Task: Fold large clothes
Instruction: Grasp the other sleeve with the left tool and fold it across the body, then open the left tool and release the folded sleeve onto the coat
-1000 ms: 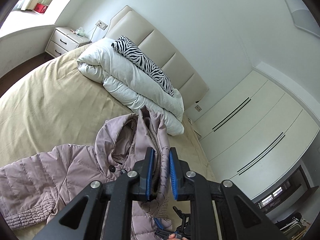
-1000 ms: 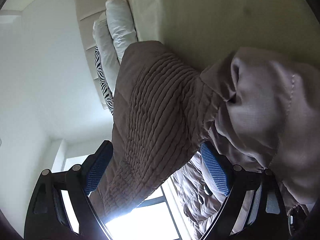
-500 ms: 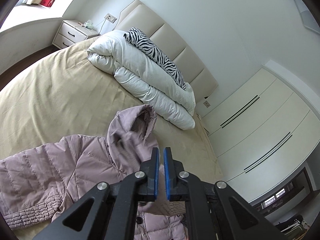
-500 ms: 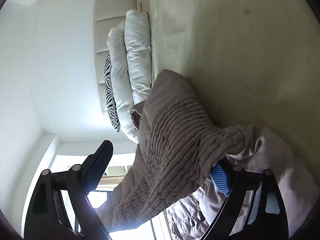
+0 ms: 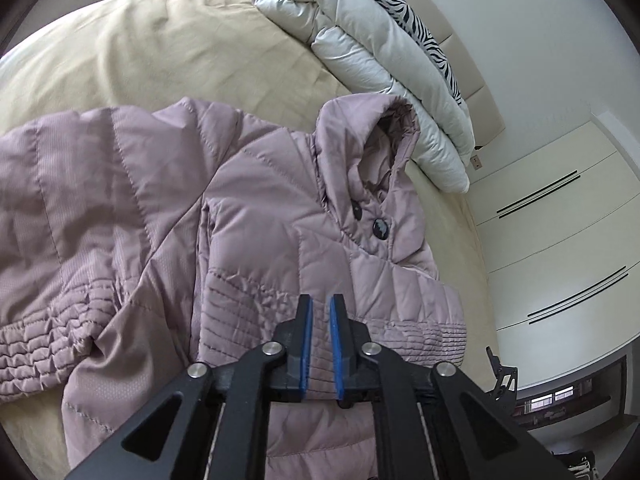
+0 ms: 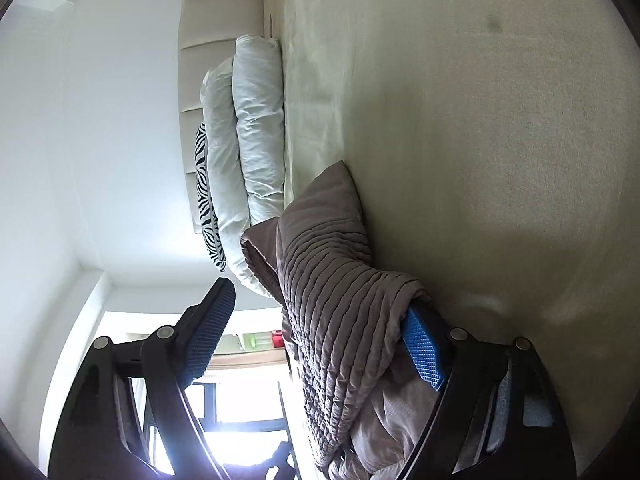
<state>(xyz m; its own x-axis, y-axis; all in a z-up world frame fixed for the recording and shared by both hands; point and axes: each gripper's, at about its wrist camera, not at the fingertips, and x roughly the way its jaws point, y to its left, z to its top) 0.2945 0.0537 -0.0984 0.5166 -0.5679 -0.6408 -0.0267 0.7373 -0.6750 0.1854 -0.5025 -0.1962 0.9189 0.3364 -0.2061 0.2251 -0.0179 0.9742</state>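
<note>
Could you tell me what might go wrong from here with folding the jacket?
1. The right gripper is closing with ribbed jacket fabric draped against only one pad; it may catch just a thin edge and slip.
2. The left gripper, jaws opening, hangs over the jacket holding nothing, so that side could shift.
3. The hood stands bunched and might make the fold lumpy.

A second ago the left claw (image 5: 320, 340) pinched the collar of the pink puffer jacket (image 5: 248, 216) and held it raised; it let go, shut empty, dropped low over the jacket's shirred waist, and its jaws were opening. The jacket settled flat on the bed (image 5: 160, 52). The right claw (image 6: 316, 344), its jaws closing, slid along the sleeve (image 6: 340, 300).
</note>
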